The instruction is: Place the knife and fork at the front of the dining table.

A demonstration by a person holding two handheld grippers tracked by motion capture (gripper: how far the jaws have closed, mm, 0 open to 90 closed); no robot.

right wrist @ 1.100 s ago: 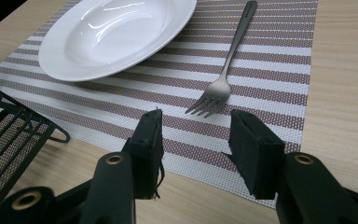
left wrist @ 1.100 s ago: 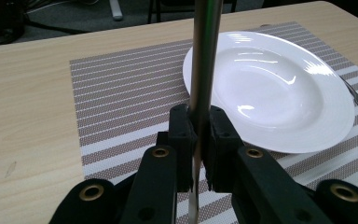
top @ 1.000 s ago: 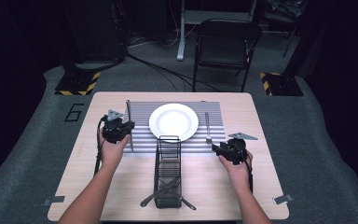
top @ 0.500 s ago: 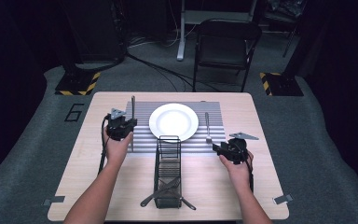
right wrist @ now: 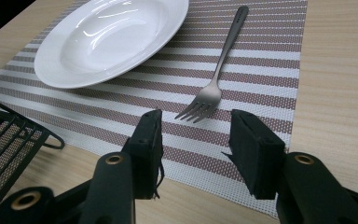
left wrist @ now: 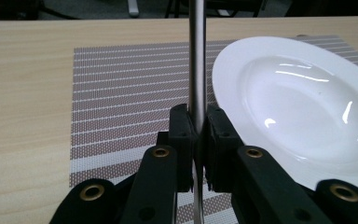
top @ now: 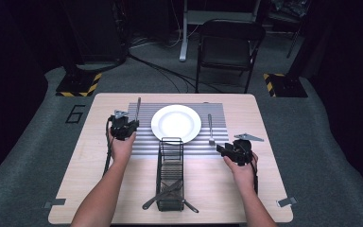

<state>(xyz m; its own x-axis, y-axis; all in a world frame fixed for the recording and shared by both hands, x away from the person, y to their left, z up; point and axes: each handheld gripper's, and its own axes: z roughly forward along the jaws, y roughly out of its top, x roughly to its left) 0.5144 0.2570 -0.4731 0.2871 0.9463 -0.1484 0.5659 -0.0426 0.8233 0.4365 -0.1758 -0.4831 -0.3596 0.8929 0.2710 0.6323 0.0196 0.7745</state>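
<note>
Since a second ago the left gripper (top: pixel 123 126) has moved with its utensil (top: pixel 137 105) toward the plate (top: pixel 176 122) and come lower over the placemat (top: pixel 142 142); the utensil, then at the mat's left edge, now stands over the mat. The right gripper (top: pixel 227 149) has kept its place.

Nearest the person, a wire caddy (top: pixel 170 175) stands on the worktop (top: pixel 90 189) between the two forearms, with cutlery lying across its near end. The left forearm reaches straight forward from the bottom edge, the hand (top: pixel 121 147) wrapped round the gripper's body, the fingers (left wrist: pixel 182 135) pointing away from the person. They are clenched on the thin metal utensil (left wrist: pixel 196 60), which runs out beyond them in line with the gripper, its long axis pointing to the far side of the worktop and its far end raised. In the left gripper view the plate (left wrist: pixel 303 98) lies just to the right of the fingers, the striped placemat (left wrist: pixel 126 93) below and to their left.

The right hand (top: pixel 240 163) holds its gripper low, angled forward and toward the plate. Its fingers (right wrist: pixel 256 149) stand apart, released, nothing between them. Just beyond them a fork (right wrist: pixel 214 79) lies flat on the placemat (right wrist: pixel 270 60), tines toward the fingers, handle pointing away, with the plate (right wrist: pixel 107 42) farther off to their left.
</note>
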